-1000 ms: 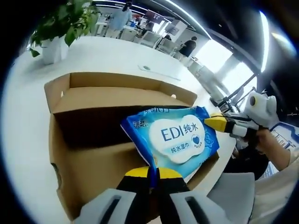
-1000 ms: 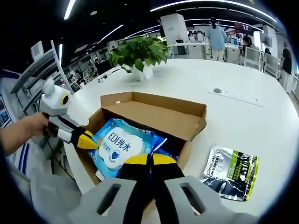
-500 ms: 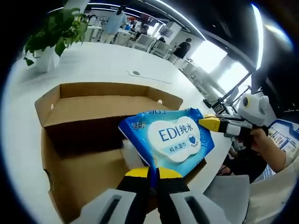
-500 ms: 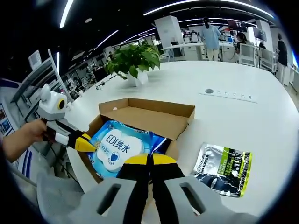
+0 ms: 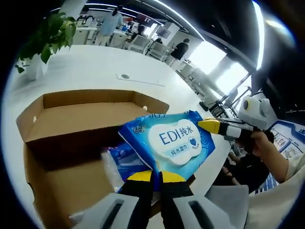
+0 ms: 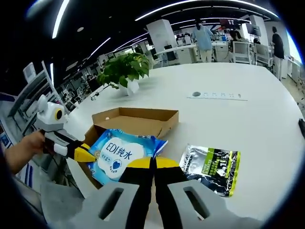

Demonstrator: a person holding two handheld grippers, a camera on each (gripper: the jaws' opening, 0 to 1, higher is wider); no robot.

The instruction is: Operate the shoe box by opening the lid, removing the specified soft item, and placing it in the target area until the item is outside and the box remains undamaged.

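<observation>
1. From where I stand, the left gripper (image 6: 85, 152), yellow-tipped with a white body, is held in a person's hand (image 6: 21, 150) and pinches one edge of the blue soft pack of wet wipes with a white label (image 6: 121, 153); its jaws are clenched on that pack.
2. The open brown cardboard shoe box (image 6: 136, 120) sits on the white round table (image 6: 228, 119), lid folded back, with no tear or crush that I can see. In the left gripper view another blue pack (image 5: 125, 160) lies inside the shoe box (image 5: 71, 143).
3. The wipes pack (image 5: 171, 140) is raised above the box's near edge, stretched between both tools.
4. The right gripper (image 6: 153, 164) grips the opposite edge, jaws pressed shut on the pack.
5. A silver-and-green foil pouch (image 6: 212, 168) lies on the table just right of the box.
6. I judge the opening and lifting done; setting the pack down on the table and letting go remain.
</observation>
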